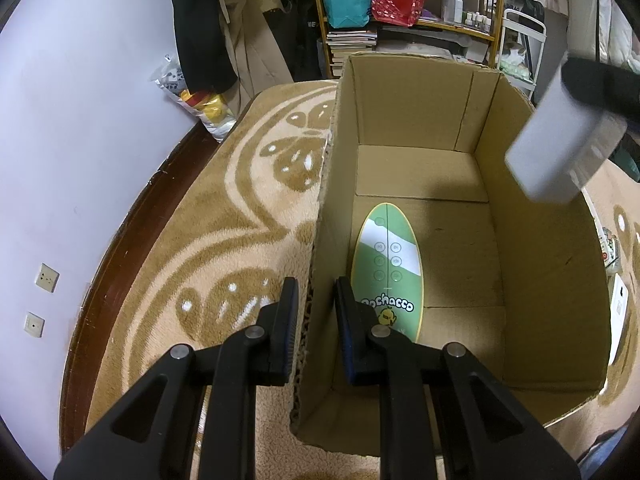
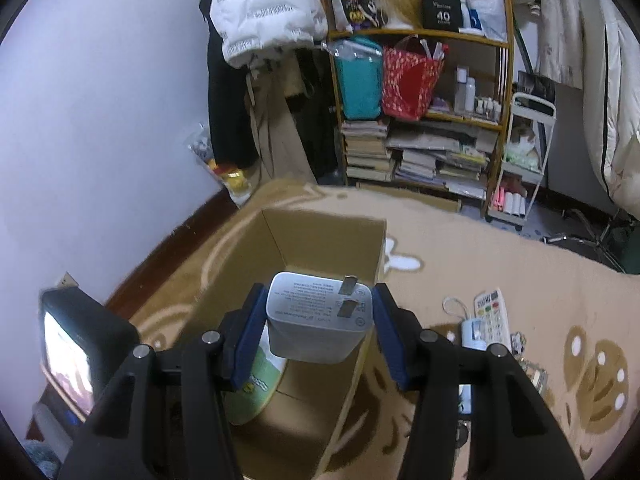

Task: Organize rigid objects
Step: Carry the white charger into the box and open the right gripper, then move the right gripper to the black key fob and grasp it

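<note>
- Cardboard — one open box [image 1: 416, 128] stands on a tan patterned carpet [image 1: 224, 216], its flaps up.
- One thing lies inside the box: a green oval board [image 1: 386, 268] with the printed word "Pochacco" and a small yellow cartoon figure, flat on the box floor by the left wall.
- One white power adapter [image 2: 320, 316], with two metal prongs facing up, is held above the open box.
- Right gripper [image 2: 320, 326]: its two blue-padded jaws are clamped on the adapter's sides.
- Left gripper [image 1: 316, 320]: its two jaws stand one on each side of the box's left wall — a visible gap lies between the inner pad and the cardboard, so they are apart.
- On the carpet to the right of the box lie one white remote control [image 2: 493, 314] with coloured buttons and, just beside it, one small pale blue device [image 2: 475, 332].
- One wooden bookshelf [image 2: 420, 120] stands behind, holding one teal bag, one red bag and stacks of books.
</note>
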`<control>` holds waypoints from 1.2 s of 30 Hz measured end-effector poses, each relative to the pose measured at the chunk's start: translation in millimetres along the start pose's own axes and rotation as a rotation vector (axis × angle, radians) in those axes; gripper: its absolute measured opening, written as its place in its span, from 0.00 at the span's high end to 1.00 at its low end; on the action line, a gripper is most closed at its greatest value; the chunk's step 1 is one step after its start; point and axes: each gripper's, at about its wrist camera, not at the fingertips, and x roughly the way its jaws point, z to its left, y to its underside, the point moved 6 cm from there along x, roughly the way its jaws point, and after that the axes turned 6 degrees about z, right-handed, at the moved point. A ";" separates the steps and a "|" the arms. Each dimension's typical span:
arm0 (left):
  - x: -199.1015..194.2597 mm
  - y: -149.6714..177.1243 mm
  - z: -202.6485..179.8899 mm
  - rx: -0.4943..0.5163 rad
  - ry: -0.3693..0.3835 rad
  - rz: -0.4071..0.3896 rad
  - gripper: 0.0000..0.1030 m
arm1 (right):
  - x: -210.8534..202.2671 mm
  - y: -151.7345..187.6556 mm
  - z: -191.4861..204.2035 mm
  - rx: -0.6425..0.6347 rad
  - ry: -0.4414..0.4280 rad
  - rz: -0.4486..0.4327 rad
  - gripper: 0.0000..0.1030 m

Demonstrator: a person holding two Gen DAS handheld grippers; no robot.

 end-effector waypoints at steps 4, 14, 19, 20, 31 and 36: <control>1.0 1.3 -0.6 0.002 0.006 0.003 0.83 | 9.7 11.6 -5.4 0.010 -0.006 0.028 0.45; 4.1 2.5 -3.7 -0.004 0.026 0.020 0.82 | 3.9 21.6 -9.8 0.008 0.023 -0.006 0.43; 2.8 2.9 -3.4 0.003 0.005 0.014 0.82 | -11.6 17.0 -34.6 0.060 0.061 -0.036 0.19; 2.6 2.9 -3.1 0.003 0.005 0.012 0.82 | -12.8 17.5 -40.7 0.066 0.068 -0.035 0.15; 2.3 2.0 -2.3 0.008 -0.002 0.009 0.82 | -9.0 53.1 -102.0 0.160 0.173 0.062 0.12; 3.5 2.8 -1.1 0.008 -0.002 0.009 0.82 | -3.4 75.1 -121.3 0.214 0.183 0.103 0.12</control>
